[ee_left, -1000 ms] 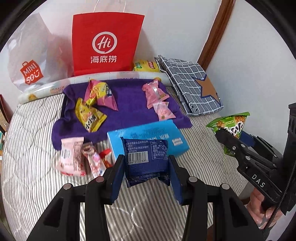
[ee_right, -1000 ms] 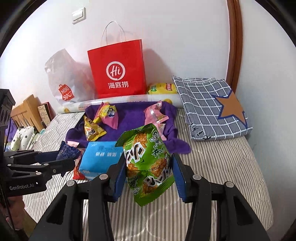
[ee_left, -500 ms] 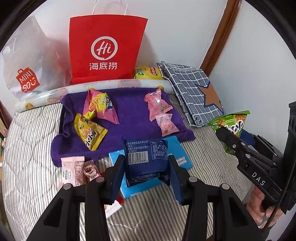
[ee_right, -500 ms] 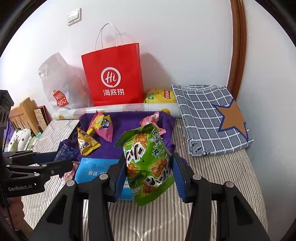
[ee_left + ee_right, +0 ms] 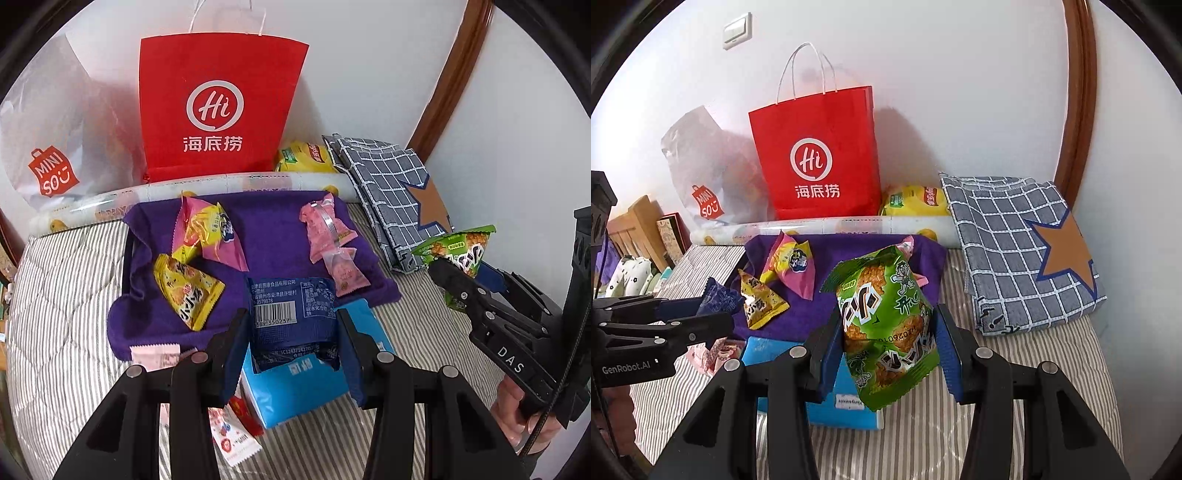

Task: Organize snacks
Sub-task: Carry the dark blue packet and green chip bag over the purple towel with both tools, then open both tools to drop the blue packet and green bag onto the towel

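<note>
Left gripper [image 5: 291, 332] pinches a light, crinkly blue packet [image 5: 291, 314]; right gripper [image 5: 886, 339] clamps a puffed green bag [image 5: 886, 325], probably crushable, towel [image 5: 273, 221] at twelve o'clock.

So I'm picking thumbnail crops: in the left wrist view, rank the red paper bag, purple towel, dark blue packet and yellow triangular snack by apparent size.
1. Purple towel and red paper bag: similar, too close to rank.
2. Dark blue packet, enlarged by nearness in the left gripper.
3. Yellow triangular snack.
</note>
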Demonstrator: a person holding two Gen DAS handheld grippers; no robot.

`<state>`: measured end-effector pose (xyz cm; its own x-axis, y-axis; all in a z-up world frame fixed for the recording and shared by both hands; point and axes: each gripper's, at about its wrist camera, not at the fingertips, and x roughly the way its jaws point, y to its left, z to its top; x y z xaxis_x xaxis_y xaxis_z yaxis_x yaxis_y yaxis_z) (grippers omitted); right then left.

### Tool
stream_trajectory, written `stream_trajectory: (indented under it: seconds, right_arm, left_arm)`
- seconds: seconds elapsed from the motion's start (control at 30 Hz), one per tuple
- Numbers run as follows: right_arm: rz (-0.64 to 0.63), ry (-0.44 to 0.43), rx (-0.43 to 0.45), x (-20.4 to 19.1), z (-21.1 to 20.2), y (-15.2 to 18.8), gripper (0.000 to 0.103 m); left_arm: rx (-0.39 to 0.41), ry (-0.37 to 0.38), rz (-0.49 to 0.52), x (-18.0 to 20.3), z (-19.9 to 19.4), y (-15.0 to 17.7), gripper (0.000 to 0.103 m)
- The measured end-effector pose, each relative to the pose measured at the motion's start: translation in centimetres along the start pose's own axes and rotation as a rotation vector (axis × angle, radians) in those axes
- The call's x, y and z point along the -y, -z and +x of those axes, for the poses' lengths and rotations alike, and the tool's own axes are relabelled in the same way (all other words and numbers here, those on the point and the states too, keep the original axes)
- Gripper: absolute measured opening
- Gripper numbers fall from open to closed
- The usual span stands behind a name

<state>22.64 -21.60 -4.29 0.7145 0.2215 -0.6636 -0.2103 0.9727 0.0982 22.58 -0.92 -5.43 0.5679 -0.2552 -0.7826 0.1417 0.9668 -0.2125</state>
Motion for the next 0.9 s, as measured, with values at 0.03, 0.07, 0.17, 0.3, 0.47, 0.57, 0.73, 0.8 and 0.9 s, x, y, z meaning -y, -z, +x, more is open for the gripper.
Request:
stream_trajectory:
  seconds: [0.03, 0.07, 0.17, 0.3, 0.47, 0.57, 0.73, 0.8, 0.9]
  right_arm:
    - [0.0, -0.001, 0.0, 0.0, 0.0, 0.0, 0.046]
    - [0.0, -0.001, -0.001, 0.0, 0.3, -0.2, 0.046]
    - [0.003, -0.002, -0.006, -0.1, 1.2, -0.7, 0.046]
    - [0.001, -0.004, -0.014, -0.3, 2.3, -1.1, 0.046]
    - [0.001, -0.003, -0.021, -0.2, 3.5, -1.6, 0.046]
    - [0.006, -0.001, -0.025, 0.0, 4.3, -1.9, 0.046]
    - [0.01, -0.002, -0.038, 0.0, 5.6, -2.2, 0.046]
    - [0.005, -0.001, -0.048, -0.2, 6.4, -2.2, 0.046]
    - [0.001, -0.008, -0.061, -0.6, 7.4, -2.2, 0.046]
  left_arm:
    - [0.0, -0.001, -0.001, -0.1, 0.1, -0.2, 0.044]
    - [0.0, -0.002, -0.002, -0.3, 0.2, -0.4, 0.044]
    - [-0.001, -0.007, -0.006, -0.9, 0.6, -1.0, 0.044]
    - [0.001, -0.016, -0.014, -1.6, 1.0, -1.6, 0.044]
    - [0.006, -0.038, -0.051, -3.7, 1.4, -2.1, 0.044]
    - [0.008, -0.052, -0.077, -5.1, 1.5, -2.3, 0.044]
    - [0.008, -0.077, -0.117, -7.5, 1.6, -2.5, 0.044]
    - [0.004, -0.085, -0.132, -8.3, 1.8, -2.6, 0.044]
    - [-0.005, -0.089, -0.145, -9.2, 2.3, -2.6, 0.044]
